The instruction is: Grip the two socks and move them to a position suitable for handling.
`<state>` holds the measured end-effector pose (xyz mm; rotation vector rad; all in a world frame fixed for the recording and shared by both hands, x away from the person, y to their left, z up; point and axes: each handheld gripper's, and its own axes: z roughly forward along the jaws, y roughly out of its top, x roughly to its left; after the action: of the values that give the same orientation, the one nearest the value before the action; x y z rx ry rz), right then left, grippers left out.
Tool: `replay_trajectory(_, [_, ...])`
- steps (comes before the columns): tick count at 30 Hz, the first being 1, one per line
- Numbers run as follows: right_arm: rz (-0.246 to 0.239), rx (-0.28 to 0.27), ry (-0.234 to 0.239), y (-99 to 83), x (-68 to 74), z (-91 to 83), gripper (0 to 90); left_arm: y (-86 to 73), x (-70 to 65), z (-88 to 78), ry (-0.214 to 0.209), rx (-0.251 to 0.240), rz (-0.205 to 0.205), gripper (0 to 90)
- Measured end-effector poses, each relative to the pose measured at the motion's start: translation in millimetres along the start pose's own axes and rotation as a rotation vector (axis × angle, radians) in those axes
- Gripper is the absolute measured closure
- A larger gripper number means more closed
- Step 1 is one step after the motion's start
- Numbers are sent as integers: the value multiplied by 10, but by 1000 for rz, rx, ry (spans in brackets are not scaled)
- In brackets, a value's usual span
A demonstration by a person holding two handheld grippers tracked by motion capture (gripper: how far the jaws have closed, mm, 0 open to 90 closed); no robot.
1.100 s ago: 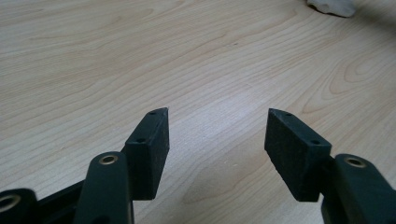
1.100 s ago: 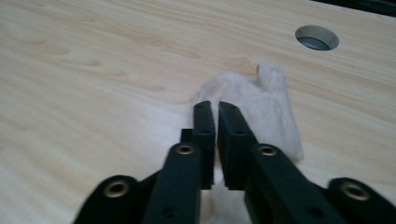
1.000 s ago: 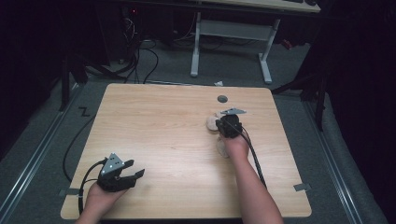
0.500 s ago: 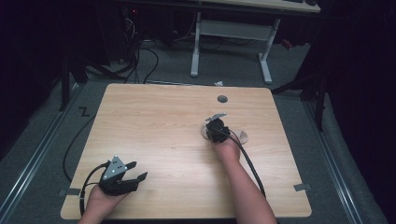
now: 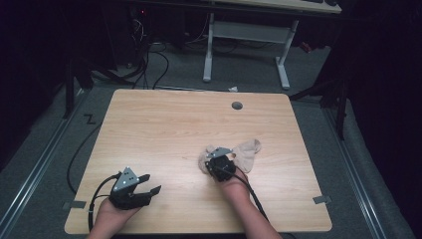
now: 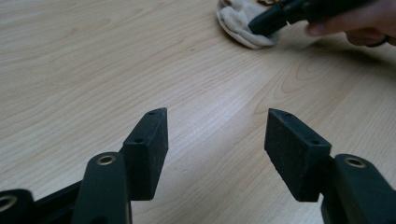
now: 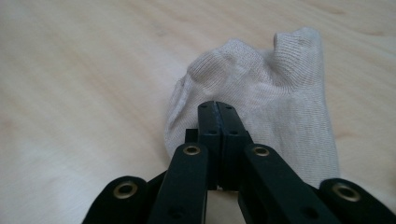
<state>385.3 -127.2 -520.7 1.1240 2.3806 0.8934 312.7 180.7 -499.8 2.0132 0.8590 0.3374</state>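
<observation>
A beige ankle sock [image 5: 246, 149] lies crumpled on the wooden table [image 5: 169, 124], right of centre. My right gripper [image 5: 214, 158] sits on the sock's near left part, jaws pressed together on its fabric. In the right gripper view the sock [image 7: 280, 88] spreads out beyond and under the closed right gripper [image 7: 217, 106]. My left gripper [image 5: 152, 183] rests open near the table's front left, nothing between its jaws. The left gripper view looks past the open left gripper [image 6: 217, 130] to the sock [image 6: 238, 25] and the right gripper [image 6: 273, 19] far off.
A round cable hole [image 5: 237, 105] sits near the table's far edge. Bare wood stretches between the two grippers. Beyond the table a white desk frame [image 5: 246, 35] and cables [image 5: 149, 55] stand on the dark floor.
My right gripper has drawn back toward the front of the table, pulling the sock with it. The left gripper has shifted slightly nearer the front edge.
</observation>
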Motion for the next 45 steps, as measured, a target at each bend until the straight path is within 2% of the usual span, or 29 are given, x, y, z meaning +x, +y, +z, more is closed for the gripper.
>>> replay_trajectory(3, [-49, -12, 36, -101, 207, -98, 897, 0, -32, 17, -3, 3, 1, 401])
replay_trajectory(5, [-61, -21, 75, -178, 330, -169, 895, -3, -55, 36, -12, 9, 3, 401])
replay_trajectory(7, [-95, -30, 89, -251, 457, -233, 894, -4, -81, 55, -15, 17, 7, 401])
replay_trajectory(9, [-124, -28, 100, -297, 545, -286, 894, -3, -102, 71, -16, 22, 9, 401])
replay_trajectory(12, [-128, -35, 116, -337, 603, -316, 894, 12, -126, 81, -18, 22, 4, 405])
replay_trajectory(15, [-120, -45, 121, -349, 598, -312, 893, 168, -149, 84, 5, -23, -101, 429])
replay_trajectory(17, [-120, -50, 122, -357, 596, -312, 893, 233, -203, 111, 20, -51, -126, 433])
replay_trajectory(19, [-131, -51, 117, -358, 608, -313, 893, 226, -249, 177, 14, -50, -111, 432])
replay_trajectory(21, [-137, -54, 114, -362, 612, -314, 893, 198, -278, 249, 20, -19, -78, 442])
replay_trajectory(23, [-143, -56, 114, -364, 615, -313, 893, 194, -293, 286, 7, 4, -43, 442])
replay_trajectory(26, [-146, -61, 117, -362, 616, -306, 889, 184, -293, 275, 4, 1, -32, 444])
replay_trajectory(27, [-128, -68, 127, -350, 612, -339, 824, 178, -289, 265, 2, 2, -28, 445])
replay_trajectory(30, [-123, -145, 144, -333, 622, -483, 800, 166, -264, 251, 9, 3, -16, 445])
replay_trajectory(32, [-139, -164, 151, -329, 651, -540, 774, 162, -248, 251, 16, 5, -19, 445])
replay_trajectory(36, [-185, -142, 151, -346, 733, -496, 720, 160, -241, 253, 20, 3, -21, 445])
replay_trajectory(40, [-199, -129, 146, -340, 769, -450, 663, 156, -244, 254, 17, 7, -18, 443])
replay_trajectory(42, [-211, -115, 136, -340, 785, -420, 643, 154, -245, 262, 13, 10, -19, 441])
replay_trajectory(44, [-224, -90, 96, -347, 781, -362, 630, 156, -246, 281, 3, 19, -22, 437])
replay_trajectory(45, [-222, -81, 91, -346, 775, -349, 639, 159, -251, 284, 1, 21, -22, 435])
